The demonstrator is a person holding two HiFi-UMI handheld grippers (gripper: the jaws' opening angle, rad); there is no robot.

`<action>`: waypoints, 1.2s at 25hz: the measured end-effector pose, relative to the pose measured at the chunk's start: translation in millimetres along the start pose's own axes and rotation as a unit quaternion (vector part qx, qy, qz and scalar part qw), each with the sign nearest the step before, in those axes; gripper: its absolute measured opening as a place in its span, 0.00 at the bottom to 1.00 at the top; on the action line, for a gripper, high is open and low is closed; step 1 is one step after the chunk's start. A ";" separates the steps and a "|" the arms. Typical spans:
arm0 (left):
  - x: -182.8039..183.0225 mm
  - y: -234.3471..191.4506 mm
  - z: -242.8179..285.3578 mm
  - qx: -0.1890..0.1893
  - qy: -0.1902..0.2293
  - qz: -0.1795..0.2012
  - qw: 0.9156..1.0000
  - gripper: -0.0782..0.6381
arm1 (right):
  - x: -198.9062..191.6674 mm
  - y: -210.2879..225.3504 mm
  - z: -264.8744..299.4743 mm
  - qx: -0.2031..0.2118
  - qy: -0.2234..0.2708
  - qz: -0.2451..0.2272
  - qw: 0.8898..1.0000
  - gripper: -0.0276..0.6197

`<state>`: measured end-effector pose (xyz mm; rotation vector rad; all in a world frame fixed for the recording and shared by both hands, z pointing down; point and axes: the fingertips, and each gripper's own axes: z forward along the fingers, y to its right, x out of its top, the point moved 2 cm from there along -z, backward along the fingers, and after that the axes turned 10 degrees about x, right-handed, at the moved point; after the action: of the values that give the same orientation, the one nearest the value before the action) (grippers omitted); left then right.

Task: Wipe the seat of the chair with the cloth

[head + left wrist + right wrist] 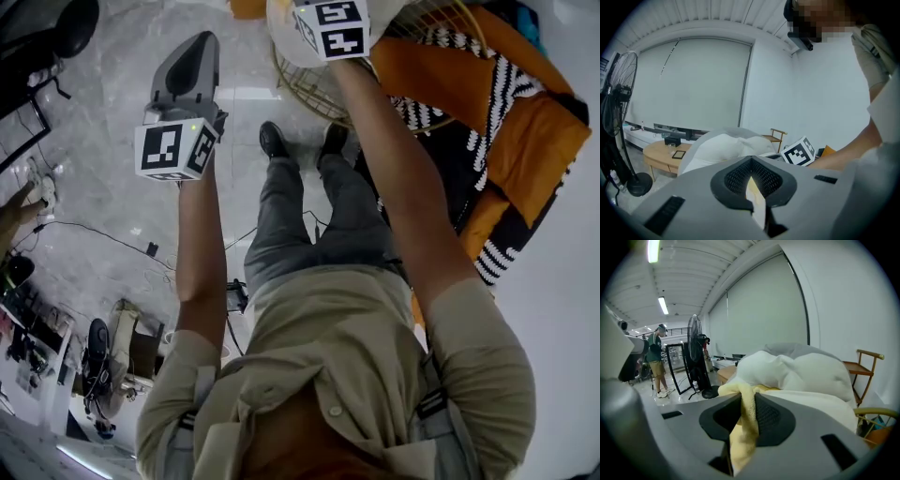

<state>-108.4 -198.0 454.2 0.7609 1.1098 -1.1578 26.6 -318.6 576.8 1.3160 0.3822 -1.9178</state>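
The chair (314,89) is standing ahead of the person's shoes (274,141), with a striped throw (511,141) lying just to its right. The right gripper (747,401) is reaching over the chair with the cloth (743,432) sitting between its jaws, and the cushion (806,371) is lying on the seat just beyond them. The left gripper (195,56) is hanging to the chair's left, over the floor (103,216). A standing fan (696,357) is standing left of the cushion, a low table (661,154) behind it, and a wooden stand (867,371) to its right.

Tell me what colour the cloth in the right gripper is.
Pale yellow. The cloth shows best in the right gripper view, pinched between the jaws.
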 end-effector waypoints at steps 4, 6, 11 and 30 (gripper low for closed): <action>-11.3 6.7 8.0 -0.007 -0.007 -0.002 1.000 0.13 | -4.1 31.7 -16.2 -0.029 0.002 -0.001 1.000 0.16; -14.0 8.9 11.4 -0.011 -0.009 -0.003 1.000 0.13 | -25.4 68.3 -37.9 -0.060 -0.009 0.015 0.998 0.17; -16.2 -1.0 20.4 -0.016 -0.008 -0.012 1.000 0.13 | -64.6 157.8 -112.3 -0.176 -0.021 0.087 0.980 0.17; -36.3 -27.3 7.0 -0.004 -0.022 -0.021 1.000 0.13 | -66.2 -1.4 14.1 -0.047 -0.037 0.079 0.995 0.17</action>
<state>-133.4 -200.2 492.7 0.7058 1.0964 -1.1995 27.9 -298.6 641.5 1.1758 0.3161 -1.7887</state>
